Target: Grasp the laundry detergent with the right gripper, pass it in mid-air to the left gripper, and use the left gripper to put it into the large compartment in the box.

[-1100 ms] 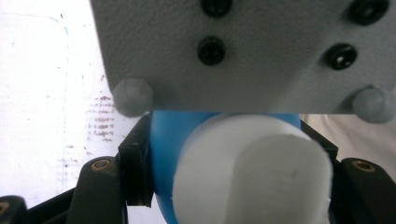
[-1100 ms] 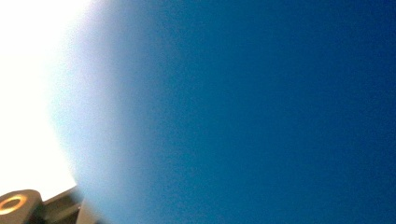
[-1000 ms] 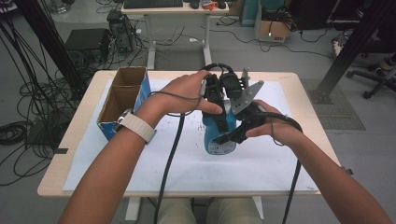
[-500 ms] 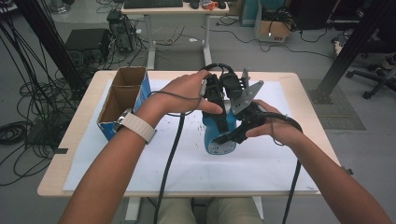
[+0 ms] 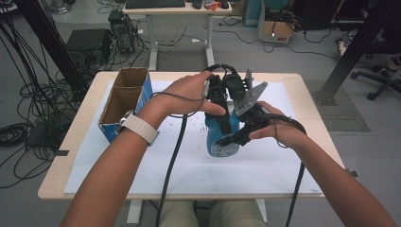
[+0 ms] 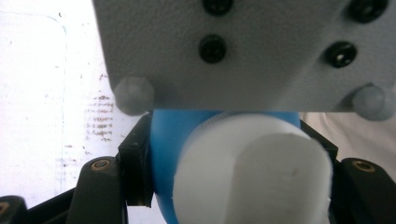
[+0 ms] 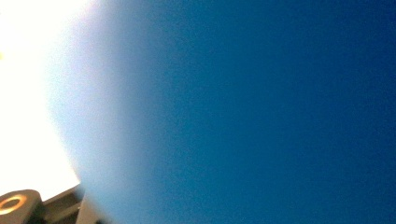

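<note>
White paper point(image 5: 265, 165) covers the table, where both grippers meet on a blue bottle point(image 5: 220, 137). Left gripper point(image 6: 224, 186) jaws clamp its neck under the white cap point(image 6: 254, 172), probably for steadying; right gripper point(image 5: 241, 135) jaws I cannot tell.

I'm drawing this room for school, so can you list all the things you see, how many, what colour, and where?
Blue plastic bottle with a white cap: one, mid-table, between both grippers.
Open cardboard box with blue sides: one, brown inside, left part of the table.
White paper sheet: one, covering most of the tabletop.
Light wooden table: one, in front of the person.
Second desk: one, pale, at the back, with a keyboard on it.
Black cables: many, on the floor at the left.
Cardboard carton: one, brown, on the floor at the back.
Left gripper: one, black, shut on the bottle near its cap.
Right gripper: one, black, against the bottle's lower part; its grip is unclear.
White wristband: one, on the left wrist.
</note>
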A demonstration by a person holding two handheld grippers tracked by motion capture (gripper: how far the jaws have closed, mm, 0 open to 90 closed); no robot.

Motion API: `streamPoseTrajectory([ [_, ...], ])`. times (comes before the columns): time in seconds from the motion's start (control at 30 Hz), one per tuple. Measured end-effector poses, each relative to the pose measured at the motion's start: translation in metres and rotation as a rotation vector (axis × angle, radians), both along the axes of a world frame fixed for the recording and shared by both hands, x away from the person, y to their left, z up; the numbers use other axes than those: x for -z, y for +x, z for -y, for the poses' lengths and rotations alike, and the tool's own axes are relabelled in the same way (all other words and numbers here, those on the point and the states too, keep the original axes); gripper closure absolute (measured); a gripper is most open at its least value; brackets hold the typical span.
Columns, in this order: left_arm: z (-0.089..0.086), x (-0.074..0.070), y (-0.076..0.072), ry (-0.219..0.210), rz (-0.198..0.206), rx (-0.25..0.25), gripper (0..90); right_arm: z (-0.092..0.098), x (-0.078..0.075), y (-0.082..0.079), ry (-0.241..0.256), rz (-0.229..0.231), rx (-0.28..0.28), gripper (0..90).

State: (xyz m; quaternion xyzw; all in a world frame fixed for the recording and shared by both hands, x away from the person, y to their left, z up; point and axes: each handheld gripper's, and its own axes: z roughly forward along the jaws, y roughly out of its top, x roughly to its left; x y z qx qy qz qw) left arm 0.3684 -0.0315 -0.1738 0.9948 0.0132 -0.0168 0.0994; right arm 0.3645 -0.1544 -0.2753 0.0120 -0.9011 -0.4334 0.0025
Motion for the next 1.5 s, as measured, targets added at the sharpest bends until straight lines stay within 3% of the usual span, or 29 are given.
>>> streamPoseTrajectory([
  [0.23, 0.001, 0.0, 0.0, 0.003, -0.006, -0.003, 37.6, 0.0, 0.001, 0.0, 0.002, -0.007, 0.004, 43.3],
  [0.27, 0.001, 0.0, -0.002, 0.005, -0.025, -0.041, 37.6, 0.001, 0.001, 0.0, 0.006, 0.006, 0.016, 43.2],
  [0.3, 0.001, 0.0, -0.002, 0.005, -0.025, -0.041, 37.6, 0.0, 0.002, 0.0, 0.024, 0.001, 0.02, 43.2],
  [0.37, 0.001, 0.002, -0.002, -0.027, -0.021, -0.041, 37.6, 0.001, 0.001, 0.001, 0.012, -0.006, 0.0, 43.1],
  [0.5, 0.001, 0.0, -0.001, 0.011, -0.032, -0.047, 37.7, 0.001, 0.002, 0.003, 0.035, 0.005, -0.017, 42.3],
  [0.57, 0.002, 0.001, 0.0, 0.014, -0.026, -0.045, 37.7, 0.001, 0.003, 0.003, 0.041, -0.002, -0.021, 37.6],
  [0.6, 0.001, 0.002, 0.0, 0.021, -0.022, -0.05, 37.7, 0.002, 0.002, 0.004, 0.054, -0.004, -0.016, 28.8],
  [0.63, 0.001, 0.002, 0.003, 0.036, 0.0, -0.015, 37.7, 0.005, 0.001, 0.003, 0.036, -0.009, -0.003, 24.4],
  [0.67, 0.0, 0.004, 0.002, 0.029, -0.005, -0.055, 37.7, 0.01, 0.002, 0.004, 0.029, -0.013, 0.014, 18.3],
  [0.7, 0.0, 0.004, 0.002, 0.029, -0.005, -0.055, 37.7, 0.016, 0.003, 0.003, 0.009, -0.03, 0.025, 18.3],
  [0.73, -0.002, 0.005, 0.002, 0.021, -0.01, -0.063, 37.7, 0.021, 0.003, 0.003, -0.017, -0.069, 0.023, 12.5],
  [0.77, -0.003, 0.005, 0.003, 0.028, -0.003, -0.048, 37.7, 0.026, 0.005, 0.005, -0.024, -0.067, 0.037, 10.9],
  [0.93, -0.007, 0.005, 0.004, 0.031, -0.007, -0.056, 37.7, 0.053, 0.013, 0.014, -0.043, -0.052, 0.112, 7.2],
  [1.07, -0.012, 0.003, 0.005, 0.029, 0.002, -0.085, 37.6, 0.079, 0.016, 0.02, -0.062, -0.072, 0.197, 6.4],
  [1.13, -0.013, 0.002, 0.005, 0.032, 0.005, -0.092, 37.6, 0.087, 0.015, 0.024, -0.056, -0.081, 0.211, 6.3],
  [1.23, -0.015, 0.0, 0.007, 0.032, 0.016, -0.114, 37.6, 0.096, 0.013, 0.029, -0.084, -0.045, 0.19, 6.2],
  [1.37, -0.02, -0.005, 0.009, 0.027, 0.021, -0.175, 37.6, 0.11, 0.007, 0.033, -0.096, -0.056, 0.244, 6.6],
  [1.43, -0.025, -0.01, 0.012, 0.015, 0.032, -0.231, 37.6, 0.116, 0.005, 0.035, -0.118, -0.057, 0.248, 5.0],
  [1.5, -0.027, -0.012, 0.013, 0.013, 0.039, -0.256, 37.6, 0.119, 0.004, 0.036, -0.127, -0.054, 0.247, 3.4],
])
